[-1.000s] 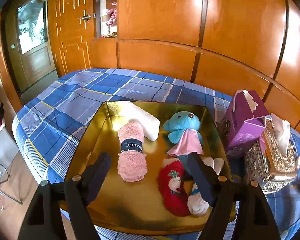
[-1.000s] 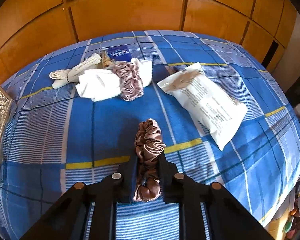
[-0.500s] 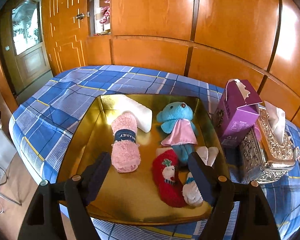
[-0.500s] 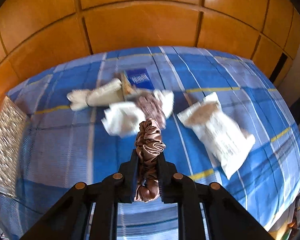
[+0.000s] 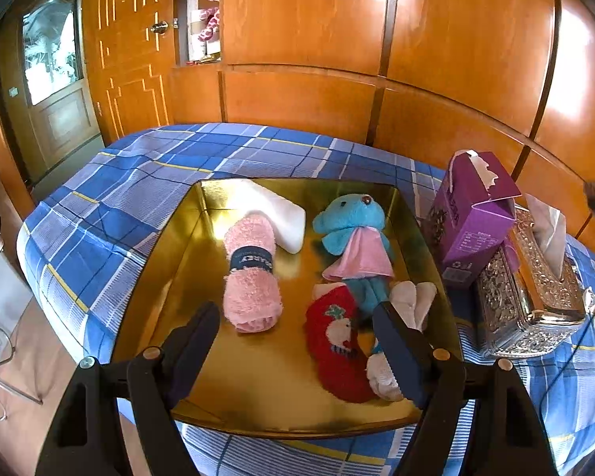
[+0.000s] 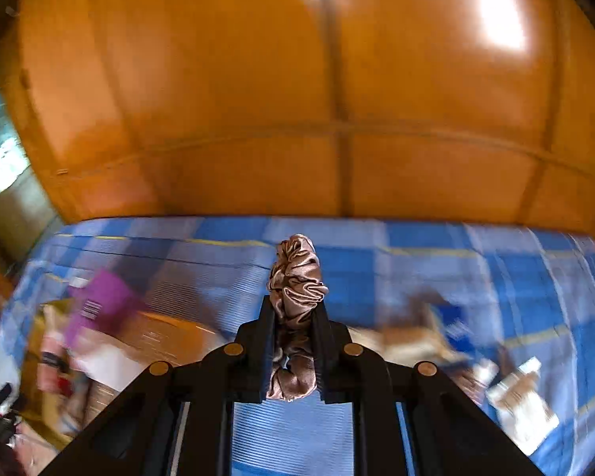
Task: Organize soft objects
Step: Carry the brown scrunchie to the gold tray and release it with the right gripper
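Scrunchie (image 6: 296,277), one, mauve-brown satin in glossy gathers, sits clamped in the right gripper (image 6: 295,351) above the blue plaid cloth (image 6: 436,254); blur hides the rest. Inside the gold tray (image 5: 258,396) lie one pink towel roll (image 5: 251,273), one blue bear (image 5: 351,230), and seemingly two socks; the left gripper (image 5: 297,353) gapes empty above that tray's near edge.

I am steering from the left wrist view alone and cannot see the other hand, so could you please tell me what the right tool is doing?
Observer: The right tool is shut on a brown satin scrunchie.
Operator: Thank you. Is the scrunchie resting on the bed?
Observer: No, it is held above the blue plaid bedspread.
Operator: Are any loose items left on that side?
Observer: Yes, a white packet lies on the bedspread at the right, blurred.
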`<act>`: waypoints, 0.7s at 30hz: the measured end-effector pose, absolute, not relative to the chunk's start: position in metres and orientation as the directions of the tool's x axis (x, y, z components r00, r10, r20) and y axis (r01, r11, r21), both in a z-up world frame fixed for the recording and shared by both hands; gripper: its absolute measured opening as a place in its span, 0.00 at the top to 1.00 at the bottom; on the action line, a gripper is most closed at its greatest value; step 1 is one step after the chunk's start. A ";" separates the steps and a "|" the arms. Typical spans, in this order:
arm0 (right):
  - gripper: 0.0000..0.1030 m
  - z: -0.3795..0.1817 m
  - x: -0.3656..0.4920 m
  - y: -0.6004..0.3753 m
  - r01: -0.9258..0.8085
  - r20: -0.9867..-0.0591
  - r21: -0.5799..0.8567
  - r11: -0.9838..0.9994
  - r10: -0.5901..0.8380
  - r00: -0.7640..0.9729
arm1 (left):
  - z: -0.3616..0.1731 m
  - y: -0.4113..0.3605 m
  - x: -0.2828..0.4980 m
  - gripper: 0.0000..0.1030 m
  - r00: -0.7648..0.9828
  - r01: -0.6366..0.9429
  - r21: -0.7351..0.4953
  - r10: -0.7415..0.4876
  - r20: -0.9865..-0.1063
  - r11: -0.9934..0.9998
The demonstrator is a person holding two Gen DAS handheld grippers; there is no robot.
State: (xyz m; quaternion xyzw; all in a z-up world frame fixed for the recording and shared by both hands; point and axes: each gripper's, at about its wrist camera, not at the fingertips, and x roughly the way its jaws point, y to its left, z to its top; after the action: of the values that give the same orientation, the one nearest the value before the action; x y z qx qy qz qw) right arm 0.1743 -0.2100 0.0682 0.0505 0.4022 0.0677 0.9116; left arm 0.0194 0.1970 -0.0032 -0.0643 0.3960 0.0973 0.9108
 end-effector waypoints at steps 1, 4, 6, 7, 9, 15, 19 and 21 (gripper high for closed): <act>0.85 0.073 0.176 -0.197 -0.113 -0.718 0.157 0.981 0.192 0.669 | -0.003 0.199 0.019 0.22 0.667 -0.232 -0.039 0.130 -0.733 0.972; 0.85 0.086 0.181 -0.150 -0.225 -0.692 0.196 0.954 0.297 0.658 | 0.000 0.205 0.015 0.22 0.668 -0.252 -0.031 0.151 -0.729 0.967; 0.85 0.092 0.180 -0.114 -0.303 -0.674 0.217 0.928 0.367 0.641 | 0.001 0.211 0.012 0.22 0.666 -0.268 -0.029 0.164 -0.727 0.963; 0.85 0.093 0.179 -0.099 -0.332 -0.671 0.223 0.917 0.391 0.630 | 0.002 0.213 0.011 0.21 0.666 -0.276 -0.028 0.170 -0.726 0.961; 0.85 0.093 0.174 -0.065 -0.402 -0.664 0.232 0.886 0.446 0.600 | 0.003 0.219 0.006 0.19 0.666 -0.296 -0.025 0.187 -0.722 0.955; 0.85 0.075 0.147 0.018 -0.543 -0.663 0.297 0.785 0.579 0.475 | 0.008 0.232 -0.004 0.19 0.664 -0.333 -0.023 0.217 -0.715 0.943; 0.85 0.045 0.122 0.060 -0.605 -0.690 0.339 0.720 0.628 0.361 | 0.010 0.242 -0.009 0.19 0.665 -0.358 -0.032 0.231 -0.710 0.933; 0.85 0.026 0.110 0.075 -0.627 -0.711 0.357 0.692 0.637 0.297 | 0.009 0.248 -0.010 0.19 0.664 -0.371 -0.042 0.233 -0.711 0.928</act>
State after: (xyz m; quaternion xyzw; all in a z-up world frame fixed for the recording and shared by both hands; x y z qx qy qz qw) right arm 0.1098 0.0753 0.0258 0.0055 0.4442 0.3924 0.8054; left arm -0.0097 0.2478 0.0092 -0.0917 0.3748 0.1664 0.9074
